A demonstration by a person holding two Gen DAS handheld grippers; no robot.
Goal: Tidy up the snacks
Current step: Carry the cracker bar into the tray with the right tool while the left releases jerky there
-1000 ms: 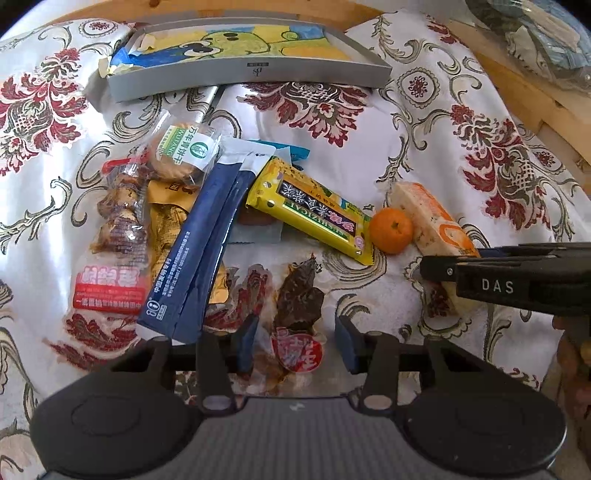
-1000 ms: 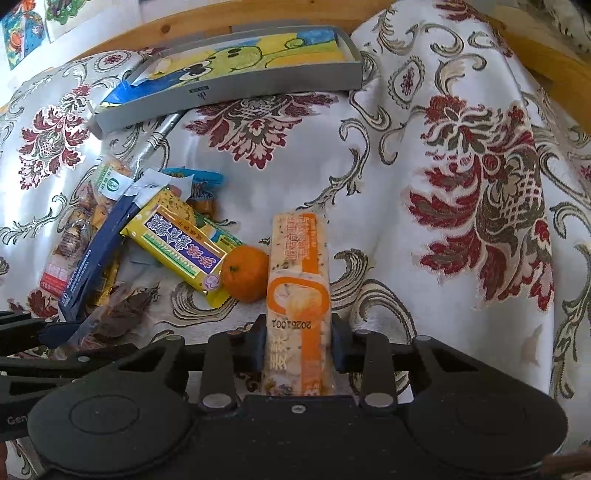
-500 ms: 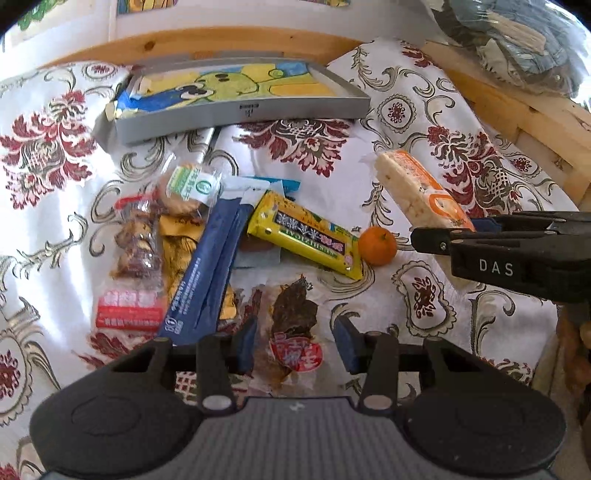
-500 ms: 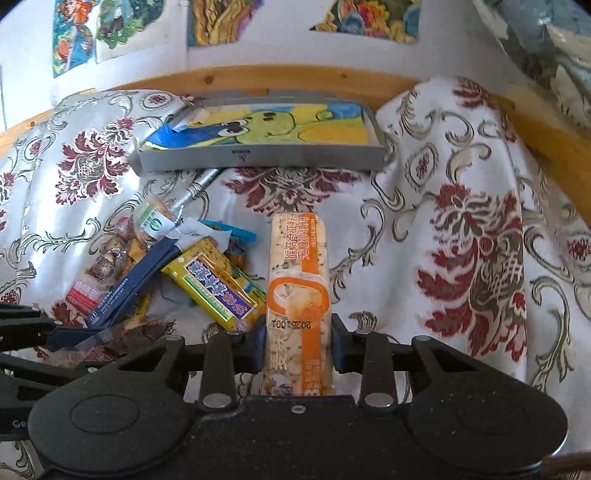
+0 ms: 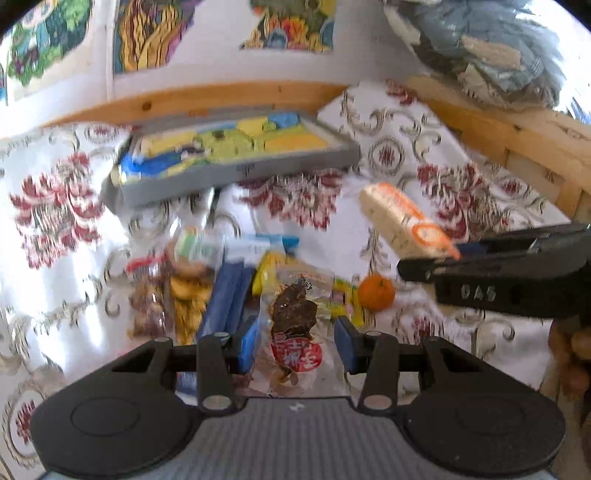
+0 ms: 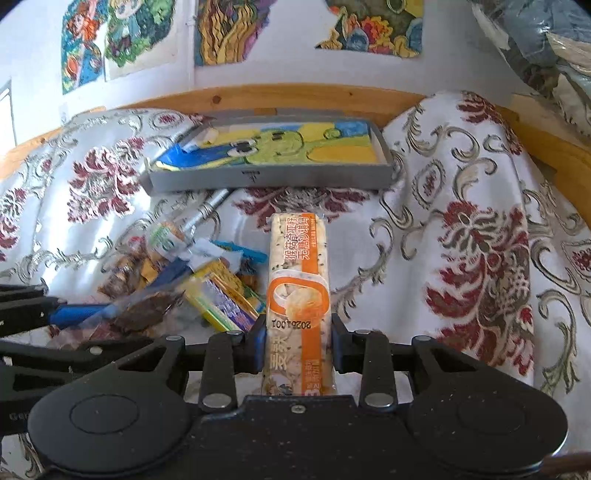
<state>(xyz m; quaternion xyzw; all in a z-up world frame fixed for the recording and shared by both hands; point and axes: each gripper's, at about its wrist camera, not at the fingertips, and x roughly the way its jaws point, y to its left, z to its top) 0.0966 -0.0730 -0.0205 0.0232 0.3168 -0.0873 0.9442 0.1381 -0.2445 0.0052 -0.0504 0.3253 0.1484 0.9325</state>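
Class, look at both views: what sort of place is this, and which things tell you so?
Probably a bedroom at home: a floral cloth lies inside a wooden frame like a bed's, colourful drawings hang on the wall, and bagged bedding sits nearby.

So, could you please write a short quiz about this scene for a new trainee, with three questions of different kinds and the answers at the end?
1. True or false: the right gripper is shut on the long orange and white snack bar.
2. Multiple choice: what does the left gripper hold? A) the mandarin B) the clear packet of dark dried snack C) the blue sachet
3. Short answer: which container lies at the far side of the flowered cloth, beyond the snack pile?

Key
1. True.
2. B. The mandarin and blue sachet lie on the cloth.
3. The grey tray with a cartoon picture inside; it holds no snacks yet.
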